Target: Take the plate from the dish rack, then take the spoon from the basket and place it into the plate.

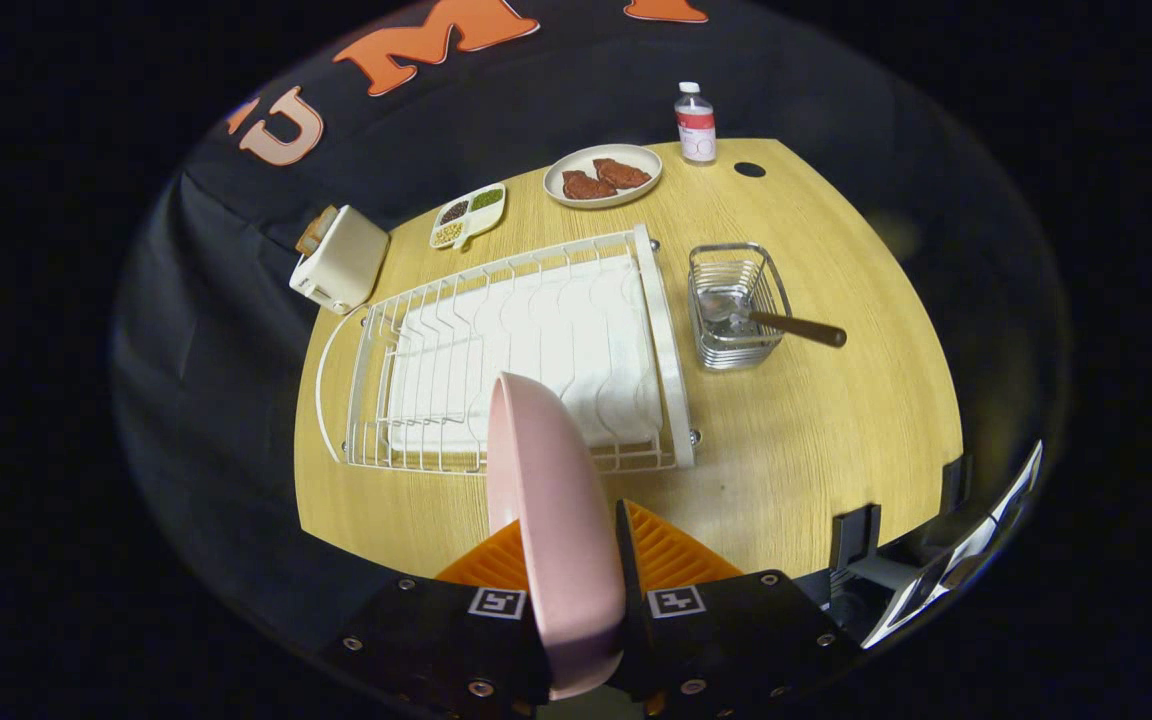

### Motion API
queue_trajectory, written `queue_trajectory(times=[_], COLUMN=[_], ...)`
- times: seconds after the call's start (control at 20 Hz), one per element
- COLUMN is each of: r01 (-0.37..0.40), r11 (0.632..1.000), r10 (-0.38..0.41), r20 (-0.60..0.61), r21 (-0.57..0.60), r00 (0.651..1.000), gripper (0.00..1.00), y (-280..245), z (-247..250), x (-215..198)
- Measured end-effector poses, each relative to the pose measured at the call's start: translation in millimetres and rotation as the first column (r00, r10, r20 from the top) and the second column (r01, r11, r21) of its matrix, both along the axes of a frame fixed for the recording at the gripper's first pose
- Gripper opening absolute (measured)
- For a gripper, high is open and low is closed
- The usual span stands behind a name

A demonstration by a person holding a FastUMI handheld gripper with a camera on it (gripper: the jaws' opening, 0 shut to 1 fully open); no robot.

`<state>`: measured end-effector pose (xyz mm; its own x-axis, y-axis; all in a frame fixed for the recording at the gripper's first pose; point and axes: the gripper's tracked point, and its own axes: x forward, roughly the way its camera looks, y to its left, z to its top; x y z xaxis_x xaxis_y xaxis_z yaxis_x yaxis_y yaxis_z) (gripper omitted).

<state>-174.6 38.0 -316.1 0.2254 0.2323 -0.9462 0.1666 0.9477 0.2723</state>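
The gripper [576, 560] is clenched on the pink plate [551, 520], one orange finger pressed to each face, so the plate stands on edge between them with its rim running up towards 12 o'clock. It looks lifted clear of the rack [526, 360], which lies just beyond the fingers on the table [836, 450]; whether the rim has fully cleared the wires I cannot tell from here.

So the first half seems done, and the job in hand is setting the plate down. My judgement: it wants a bare patch of wood, and the open stretch at about 2 o'clock from the fingers, near the basket [733, 305], would keep the later spoon carry short. The plate needs turning from edge-on to flat before it is let go; dropped on its rim it would roll or clatter. Lower it until the base rests, then open the fingers slowly and back straight out so a pad does not drag it.

The spoon [786, 323] sits in the basket at about 1 o'clock, bowl down inside, dark handle leaning out over the wire towards 3 o'clock. Keep the plate well apart from that handle when setting down.

Farther off, near 12 o'clock, stand a dish of meat [603, 176] and a bottle [695, 123]; a toaster [340, 259] is at 10 o'clock.
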Motion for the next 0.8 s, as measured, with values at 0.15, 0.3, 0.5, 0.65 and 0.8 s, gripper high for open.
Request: queue_trajectory(times=[0.15,0.3,0.5,0.65,0.8], r01=[-0.001,0.018,0.008,-0.01,-0.017], r11=[1.0,0.999,0.995,0.994,0.994], r10=[0.001,-0.018,-0.008,0.012,0.019], r20=[-0.006,-0.009,-0.01,-0.015,-0.019], r21=[0.021,0.041,0.095,0.105,0.111], r00=[1.0,1.0,1.0,1.0,1.0], gripper=[0.3,0.3,0.3,0.3,0.3], y=[1,0,9,13,17], z=[-14,-28,-44,-59,-73], x=[-17,-26,-36,-44,-49])
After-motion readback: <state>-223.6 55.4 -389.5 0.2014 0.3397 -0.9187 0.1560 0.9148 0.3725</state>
